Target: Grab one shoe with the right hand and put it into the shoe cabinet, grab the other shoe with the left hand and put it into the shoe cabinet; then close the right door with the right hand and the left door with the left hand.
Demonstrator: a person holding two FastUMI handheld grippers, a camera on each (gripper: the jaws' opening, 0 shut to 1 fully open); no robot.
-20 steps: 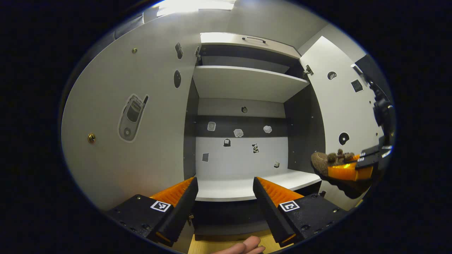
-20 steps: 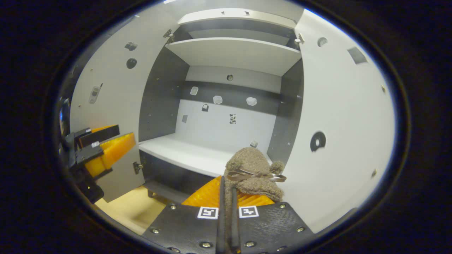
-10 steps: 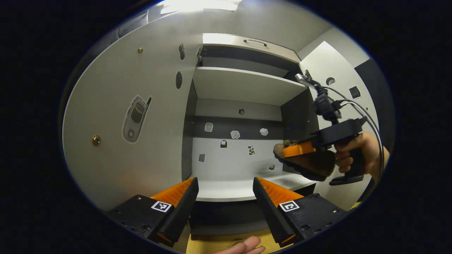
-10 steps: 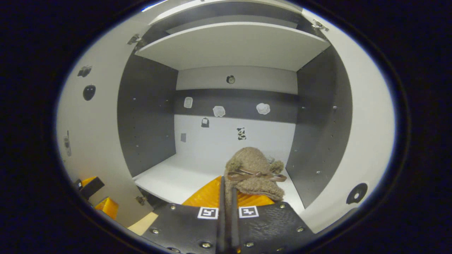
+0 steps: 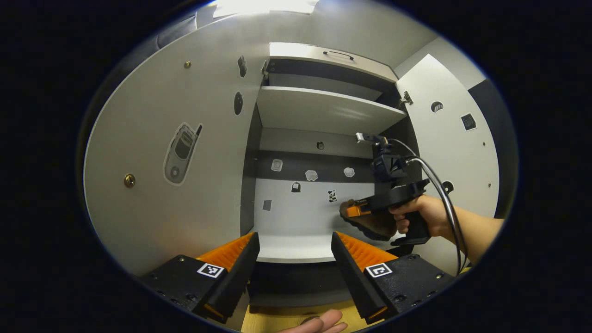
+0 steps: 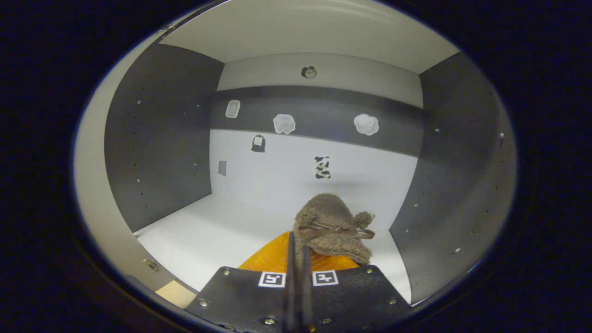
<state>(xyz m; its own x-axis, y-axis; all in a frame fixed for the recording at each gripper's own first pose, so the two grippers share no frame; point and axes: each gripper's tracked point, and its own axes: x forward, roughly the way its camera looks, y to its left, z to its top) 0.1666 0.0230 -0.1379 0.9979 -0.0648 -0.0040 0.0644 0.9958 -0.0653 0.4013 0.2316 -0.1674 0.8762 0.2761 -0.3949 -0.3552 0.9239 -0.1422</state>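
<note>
A brown fuzzy shoe (image 6: 334,225) with a thin bow is pinched between the fingers of my right gripper (image 6: 298,252), which is shut on it. In the right gripper view the shoe hangs above the white lower shelf (image 6: 217,231), inside the shoe cabinet, toward its right wall. In the left gripper view a hand holds the right gripper (image 5: 355,210) inside the cabinet opening, and the shoe's dark sole (image 5: 370,226) shows a little above the shelf (image 5: 296,247). My left gripper (image 5: 295,252) stays in front of the cabinet, open and holding nothing.
Both cabinet doors stand open: the left door (image 5: 162,185) with stickers and a brass knob, the right door (image 5: 451,148) behind the arm. An upper shelf (image 5: 319,108) roofs the compartment. Stickers dot the back wall (image 6: 319,166). Fingers of a hand (image 5: 319,323) show over the wooden floor.
The right gripper has carried the shoe forward and leftward, from outside the right door into the lower compartment. The left gripper has hardly moved and remains open.
</note>
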